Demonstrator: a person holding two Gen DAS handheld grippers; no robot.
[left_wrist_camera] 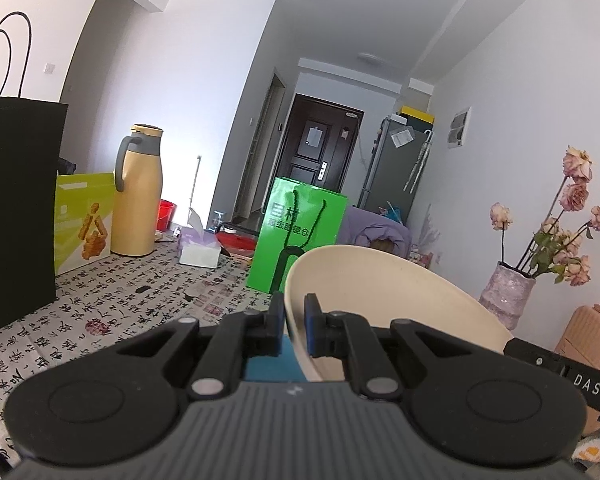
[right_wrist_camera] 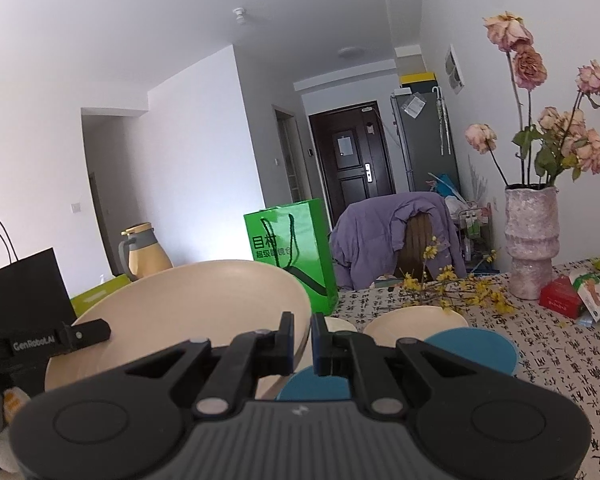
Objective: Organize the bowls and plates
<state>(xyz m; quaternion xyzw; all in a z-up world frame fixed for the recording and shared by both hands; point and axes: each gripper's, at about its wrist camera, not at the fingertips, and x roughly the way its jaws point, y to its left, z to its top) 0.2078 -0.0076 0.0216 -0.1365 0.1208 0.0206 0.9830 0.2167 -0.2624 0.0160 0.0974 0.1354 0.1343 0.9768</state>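
Your left claw (left_wrist_camera: 294, 326) is pinching the rim of the cream bowl (left_wrist_camera: 380, 292): one finger sits outside the wall, the other inside, with the wall pressed between the pads. From that grip the bowl spreads away to the right and forward, held above the tabletop (left_wrist_camera: 112, 312) and tipped so its rim slopes down to the right.

In the right wrist view your right claw (right_wrist_camera: 301, 342) has its fingers pressed nearly together at the opposite rim of the same cream bowl, which fills the space to the left of the fingers; whether the rim is actually caught between them cannot be told.

Below and just right of that claw, a teal plate (right_wrist_camera: 476, 350) lies flat on the tabletop, and a second cream bowl (right_wrist_camera: 412, 320) sits upright behind it. Another teal plate (right_wrist_camera: 316, 386) shows under the claw's fingers.
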